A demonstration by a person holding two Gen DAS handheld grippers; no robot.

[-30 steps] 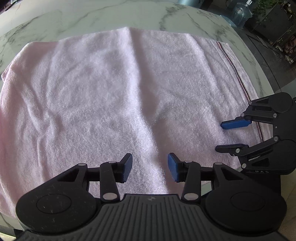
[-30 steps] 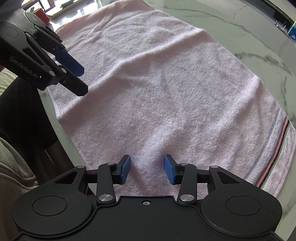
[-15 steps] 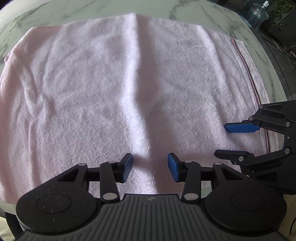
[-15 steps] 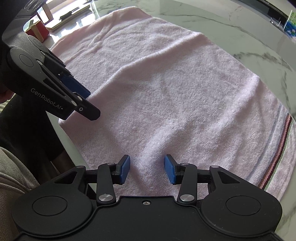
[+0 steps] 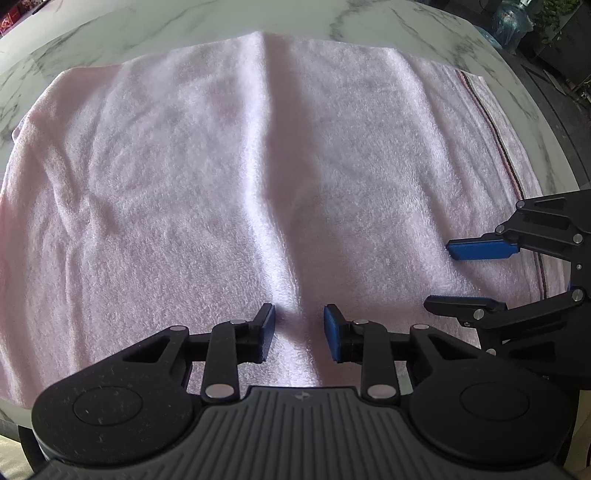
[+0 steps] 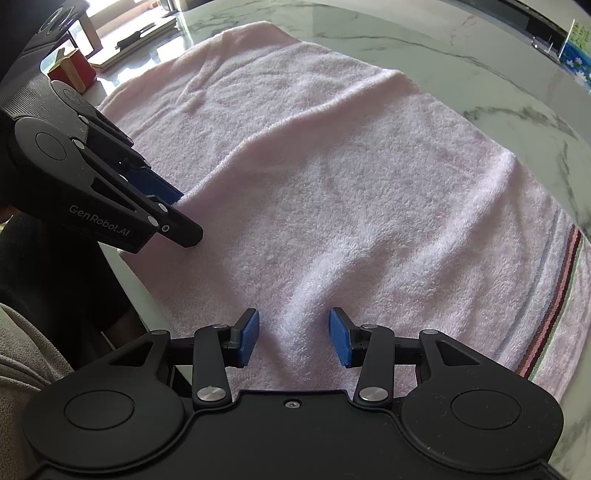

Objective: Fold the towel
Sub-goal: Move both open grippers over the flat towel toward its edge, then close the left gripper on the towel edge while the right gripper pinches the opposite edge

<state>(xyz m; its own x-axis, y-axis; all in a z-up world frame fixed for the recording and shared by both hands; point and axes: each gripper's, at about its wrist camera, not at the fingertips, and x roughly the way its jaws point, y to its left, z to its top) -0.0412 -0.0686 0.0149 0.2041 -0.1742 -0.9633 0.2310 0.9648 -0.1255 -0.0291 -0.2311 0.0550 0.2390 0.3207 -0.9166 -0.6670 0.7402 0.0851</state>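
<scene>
The towel [image 5: 229, 177] lies spread flat on the marble table [image 5: 369, 22], pink, in one layer, not yet folded. It covers most of the table surface in front of the person, and its near edge lies along the near table edge; whether it hangs over I cannot tell. Its long axis runs left to right across the person's front. The striped end [image 6: 550, 295] points to the person's right, and the plain end points to the left, toward the red box [image 6: 74, 68] near the far corner. A soft ridge runs across the cloth from near to far, about in the middle.

The left gripper [image 5: 299, 328] is released, with its jaws apart, low over the near edge and close to that ridge. In the right view one of its fingers [image 6: 181, 232] seems to touch the cloth. The right gripper [image 6: 293, 339] is also released, its jaws apart over the near edge, nearer to the striped end.

I judge that both are placed along the same long edge so that they can pinch it at two points and carry it over to the far edge. This would fold the towel in half along its length. Two well-separated grips keep the edge straight, so the cloth does not sag between them.
</scene>
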